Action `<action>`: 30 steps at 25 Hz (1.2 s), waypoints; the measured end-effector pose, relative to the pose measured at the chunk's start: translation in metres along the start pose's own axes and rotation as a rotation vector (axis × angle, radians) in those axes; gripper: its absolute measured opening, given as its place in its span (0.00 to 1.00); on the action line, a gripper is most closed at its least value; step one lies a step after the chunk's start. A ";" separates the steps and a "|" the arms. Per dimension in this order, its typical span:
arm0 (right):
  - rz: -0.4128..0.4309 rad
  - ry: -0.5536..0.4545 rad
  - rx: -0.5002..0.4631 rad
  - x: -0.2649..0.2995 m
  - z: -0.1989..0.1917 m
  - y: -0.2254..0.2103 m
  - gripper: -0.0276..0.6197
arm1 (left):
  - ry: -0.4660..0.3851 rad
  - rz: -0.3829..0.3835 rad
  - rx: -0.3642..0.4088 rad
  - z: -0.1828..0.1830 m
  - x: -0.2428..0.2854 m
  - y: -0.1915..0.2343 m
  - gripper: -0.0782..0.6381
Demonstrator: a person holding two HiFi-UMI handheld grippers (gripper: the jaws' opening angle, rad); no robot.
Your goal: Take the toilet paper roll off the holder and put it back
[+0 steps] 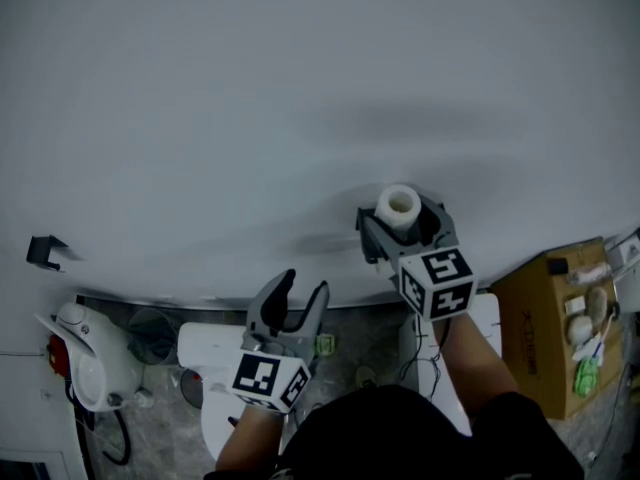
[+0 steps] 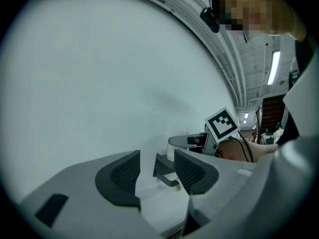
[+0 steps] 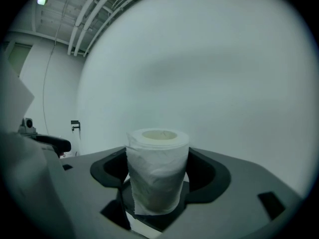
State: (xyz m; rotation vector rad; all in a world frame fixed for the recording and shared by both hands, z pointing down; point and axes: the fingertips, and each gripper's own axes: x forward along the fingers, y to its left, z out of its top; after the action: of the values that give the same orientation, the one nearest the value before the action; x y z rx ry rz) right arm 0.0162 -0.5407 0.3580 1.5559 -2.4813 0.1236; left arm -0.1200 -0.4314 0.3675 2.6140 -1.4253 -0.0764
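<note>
Dark and L-shaped, the small wall bracket, apparently the holder, looks easy to miss. If the soft white toilet paper roll comes in tilted, its core may catch the tip, and a harder squeeze could crush it. The left claw points level at the white wall, jaws wide apart and empty, while the right claw, tipped slightly down, grips the upright roll by its sides, close to the wall.

The toilet paper roll is filling the right gripper's jaws; the wall is blocking just ahead; the left gripper's gap is standing free before the holder.
</note>
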 end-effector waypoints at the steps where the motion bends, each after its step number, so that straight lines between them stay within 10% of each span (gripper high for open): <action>1: -0.007 0.004 -0.007 0.001 -0.002 -0.001 0.54 | 0.001 0.003 0.001 0.000 0.000 0.001 0.39; 20: 0.016 -0.042 -0.033 -0.002 0.004 0.004 0.52 | 0.002 0.028 -0.007 -0.001 -0.012 0.009 0.39; 30: 0.121 -0.148 0.109 -0.033 0.024 0.043 0.52 | -0.009 0.023 -0.012 0.001 -0.045 0.010 0.39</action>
State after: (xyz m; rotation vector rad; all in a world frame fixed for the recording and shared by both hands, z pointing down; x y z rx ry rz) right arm -0.0112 -0.4972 0.3291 1.5063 -2.7273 0.1705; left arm -0.1526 -0.3994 0.3671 2.5906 -1.4525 -0.0939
